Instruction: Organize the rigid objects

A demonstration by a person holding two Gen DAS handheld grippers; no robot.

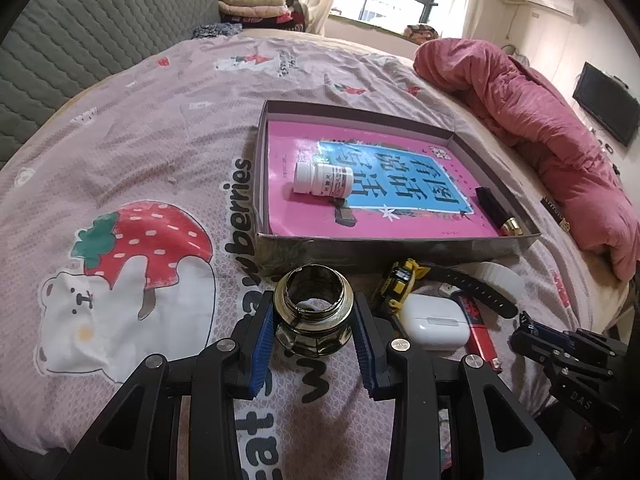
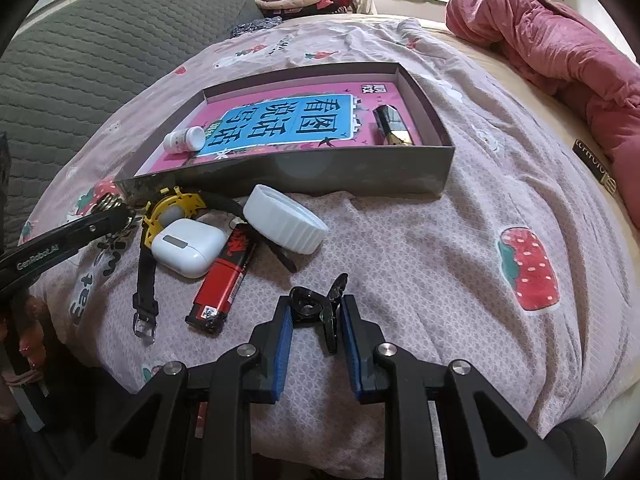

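A shallow grey box (image 1: 376, 246) (image 2: 320, 168) lies on the bed; in it are a pink book (image 1: 400, 184), a white pill bottle (image 1: 323, 178) (image 2: 185, 139) on its side and a black and gold lipstick (image 1: 496, 210) (image 2: 391, 125). My left gripper (image 1: 314, 320) is shut on a dark glass ink jar (image 1: 313, 307) standing on the sheet in front of the box. My right gripper (image 2: 316, 312) is shut on a small black clip-like object (image 2: 320, 306), its exact nature unclear.
In front of the box lie a yellow and black watch (image 2: 172, 208) (image 1: 404, 276), a white earbud case (image 2: 187, 246) (image 1: 434, 322), a red and black lighter (image 2: 226, 280) (image 1: 480, 330) and a white lid (image 2: 285, 224) (image 1: 502, 278). A pink duvet (image 1: 532, 120) lies bunched at the right.
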